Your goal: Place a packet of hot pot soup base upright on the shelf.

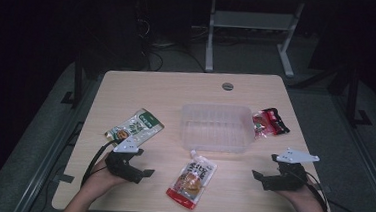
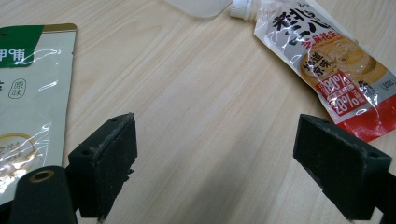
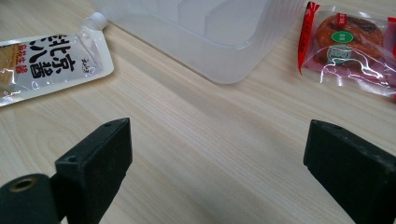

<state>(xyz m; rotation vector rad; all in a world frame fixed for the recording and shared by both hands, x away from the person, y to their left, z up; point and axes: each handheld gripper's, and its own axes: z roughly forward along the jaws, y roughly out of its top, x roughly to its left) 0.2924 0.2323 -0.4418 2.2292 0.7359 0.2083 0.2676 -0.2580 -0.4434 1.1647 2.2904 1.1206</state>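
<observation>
A clear plastic container (image 1: 217,127) sits in the middle of the wooden table (image 1: 177,90). A spouted sauce pouch (image 1: 192,178) lies in front of it, white with a red bottom. A pale snack bag with a green label (image 1: 135,126) lies to the left, a red snack packet (image 1: 271,122) to the right. My left gripper (image 1: 141,164) rests near the front left, jaws wide open with nothing between them; its view has the snack bag (image 2: 28,102) at left and the pouch (image 2: 331,65) at right. My right gripper (image 1: 266,167) is open and empty at the front right, facing the container (image 3: 205,32) and the red packet (image 3: 350,51).
A round cable grommet (image 1: 228,86) is set in the table's far edge. Beyond the table stand the legs of another desk (image 1: 211,32) on a dark floor. Bare wood lies between the two grippers, apart from the pouch.
</observation>
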